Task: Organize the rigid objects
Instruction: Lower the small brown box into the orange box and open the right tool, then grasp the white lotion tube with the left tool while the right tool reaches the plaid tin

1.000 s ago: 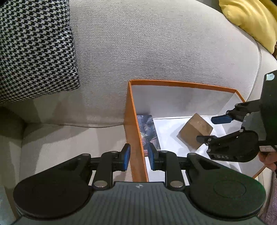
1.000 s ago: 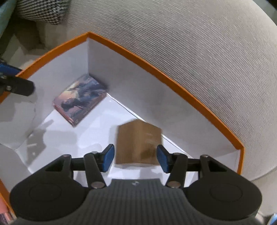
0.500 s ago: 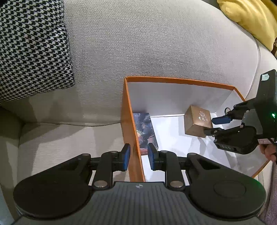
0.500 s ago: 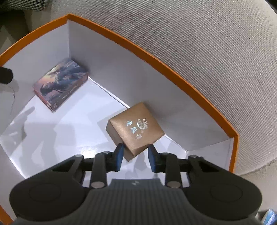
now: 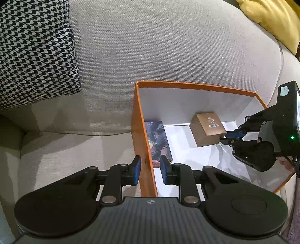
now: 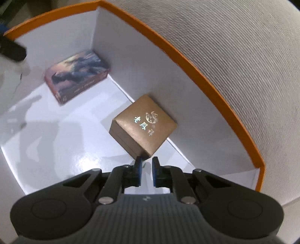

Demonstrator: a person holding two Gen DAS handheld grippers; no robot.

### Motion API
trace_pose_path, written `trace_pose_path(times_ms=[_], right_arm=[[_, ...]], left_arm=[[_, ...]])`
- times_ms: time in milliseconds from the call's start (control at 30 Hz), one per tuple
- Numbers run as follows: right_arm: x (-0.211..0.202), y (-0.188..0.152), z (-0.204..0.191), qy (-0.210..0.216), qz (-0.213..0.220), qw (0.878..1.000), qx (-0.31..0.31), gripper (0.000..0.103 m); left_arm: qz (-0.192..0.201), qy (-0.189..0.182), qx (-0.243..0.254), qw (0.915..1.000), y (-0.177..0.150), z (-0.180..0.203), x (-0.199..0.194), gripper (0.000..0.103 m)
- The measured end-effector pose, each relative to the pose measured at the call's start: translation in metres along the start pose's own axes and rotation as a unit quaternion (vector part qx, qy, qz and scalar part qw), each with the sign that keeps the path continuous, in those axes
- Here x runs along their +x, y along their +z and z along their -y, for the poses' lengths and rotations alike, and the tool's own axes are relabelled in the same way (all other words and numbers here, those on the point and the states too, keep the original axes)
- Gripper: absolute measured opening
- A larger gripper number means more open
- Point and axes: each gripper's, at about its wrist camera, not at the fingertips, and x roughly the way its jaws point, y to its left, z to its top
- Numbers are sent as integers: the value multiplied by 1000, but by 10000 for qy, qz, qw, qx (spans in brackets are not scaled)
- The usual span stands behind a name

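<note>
An orange-rimmed white box (image 5: 139, 120) (image 6: 187, 62) sits on a grey sofa. Inside it a brown cube box with shiny lettering (image 5: 207, 128) (image 6: 144, 124) rests on the floor against the far wall. A flat picture-covered box (image 5: 158, 142) (image 6: 76, 75) lies in the left corner. My right gripper (image 6: 145, 169) (image 5: 227, 138) is nearly shut and empty, its tips just behind the cube's near corner. My left gripper (image 5: 150, 167) straddles the box's left wall, the pads a little apart from it.
A houndstooth cushion (image 5: 33, 50) leans at the upper left and a yellow cushion (image 5: 271, 16) at the upper right. The grey sofa back (image 5: 168, 47) rises behind the box; the seat (image 5: 65, 154) lies to its left.
The right gripper let go of the brown cube, which now rests upright on the box floor, then drew back and narrowed its fingers. The left gripper stayed at the box wall.
</note>
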Motion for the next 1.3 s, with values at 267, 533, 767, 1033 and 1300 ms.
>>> trace_pose_path(times_ms=[267,533,767,1033,1300], right_arm=[[-48,-6,-6,57,479,9978,448,12],[-143,-50,-25,192,1504,9797,1313,12],[-187,-121,-63,495,1871,9556,2222,20],[-151,-191,-102,841,1429,9161,3652,22],[-127,-208,-110,860,1365,9091,3840,23]], left_arm=[[574,-99,-24,9983,-21,2,-55,28],[729,-520,43,9960,-79,13,-121,28],[652,-667,468,9945,-143,47,-126,28],[853,-372,1289,9873,-187,99,-95,41],[1016,101,2342,9668,-206,137,-71,58]])
